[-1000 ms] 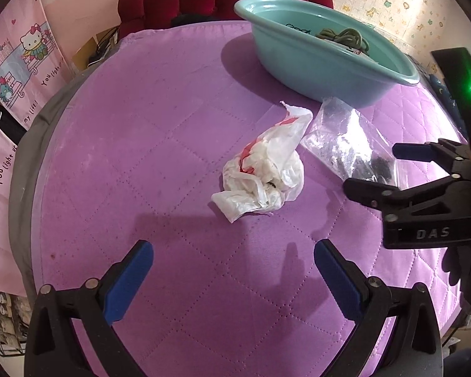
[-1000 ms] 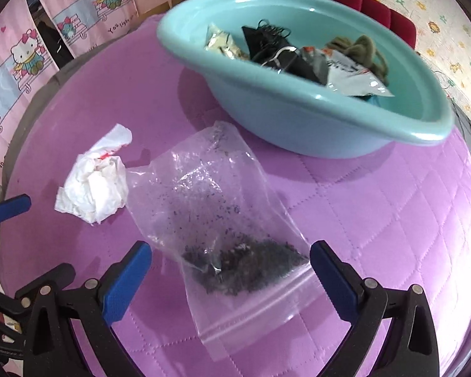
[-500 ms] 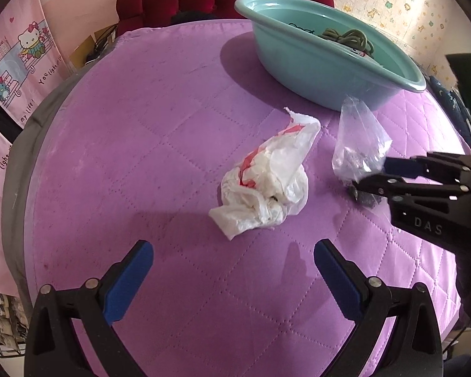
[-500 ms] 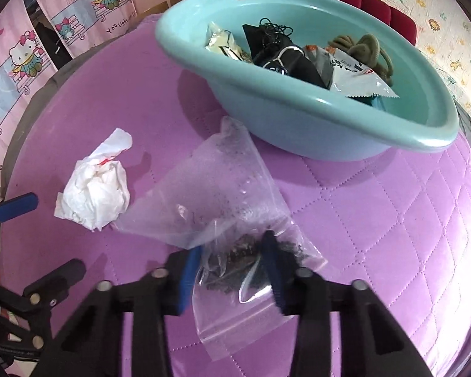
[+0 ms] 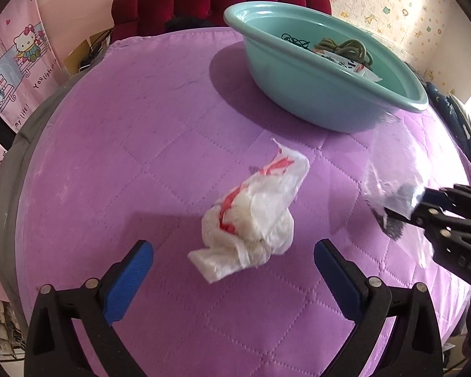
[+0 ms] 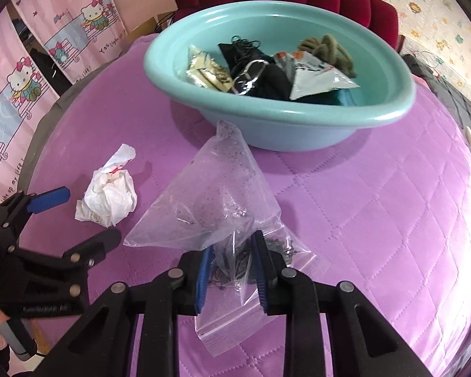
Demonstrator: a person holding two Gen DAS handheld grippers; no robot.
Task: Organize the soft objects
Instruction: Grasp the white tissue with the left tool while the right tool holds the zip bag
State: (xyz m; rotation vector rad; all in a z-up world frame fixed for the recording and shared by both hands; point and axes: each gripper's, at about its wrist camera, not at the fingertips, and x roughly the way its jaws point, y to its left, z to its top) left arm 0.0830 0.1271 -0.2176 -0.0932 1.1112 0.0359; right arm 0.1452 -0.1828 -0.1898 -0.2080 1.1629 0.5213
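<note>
Since a second ago, the right gripper has been closing its jaws and now pinches the clear zip bag at its dark contents, the bag partly raised off the purple quilt. Its upper part fans out toward the teal basin, which holds packets and a cord near the quilt's far edge. To the left, the open left gripper hovers just short of the crumpled white plastic bag, mid-quilt.
</note>
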